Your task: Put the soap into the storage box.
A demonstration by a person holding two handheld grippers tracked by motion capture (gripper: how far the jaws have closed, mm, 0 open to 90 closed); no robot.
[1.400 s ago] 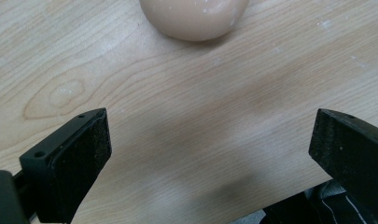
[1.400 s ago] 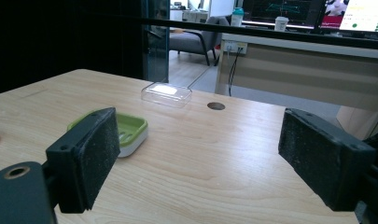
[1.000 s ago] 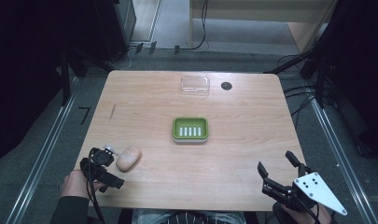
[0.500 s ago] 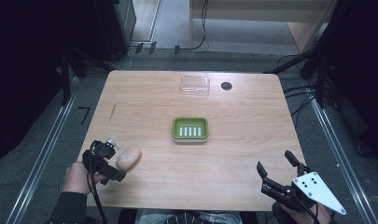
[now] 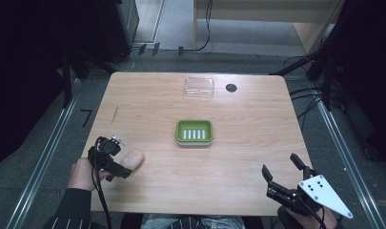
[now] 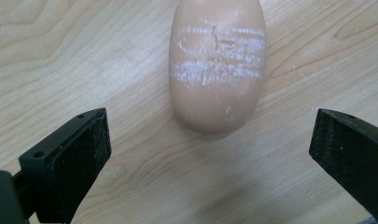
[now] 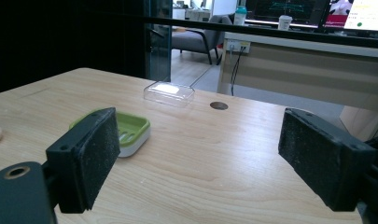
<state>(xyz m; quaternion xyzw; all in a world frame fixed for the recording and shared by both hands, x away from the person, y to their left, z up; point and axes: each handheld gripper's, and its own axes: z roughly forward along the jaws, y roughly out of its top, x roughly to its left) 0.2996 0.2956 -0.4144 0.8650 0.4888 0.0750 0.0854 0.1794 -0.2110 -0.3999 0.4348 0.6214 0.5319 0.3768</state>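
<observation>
Left gripper (image 5: pixel 115 168) nearer the soap (image 5: pixel 132 159).

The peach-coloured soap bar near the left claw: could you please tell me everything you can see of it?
The soap bar is a smooth, rounded oval, peach-tan, matte like soap, with whitish scuffed bands and small cracks across its top. It lies flat on the wooden table near the front left, well apart from the green soap dish. The left claw is open, its jaws wide to either side of the bar's near end, not touching it.
</observation>
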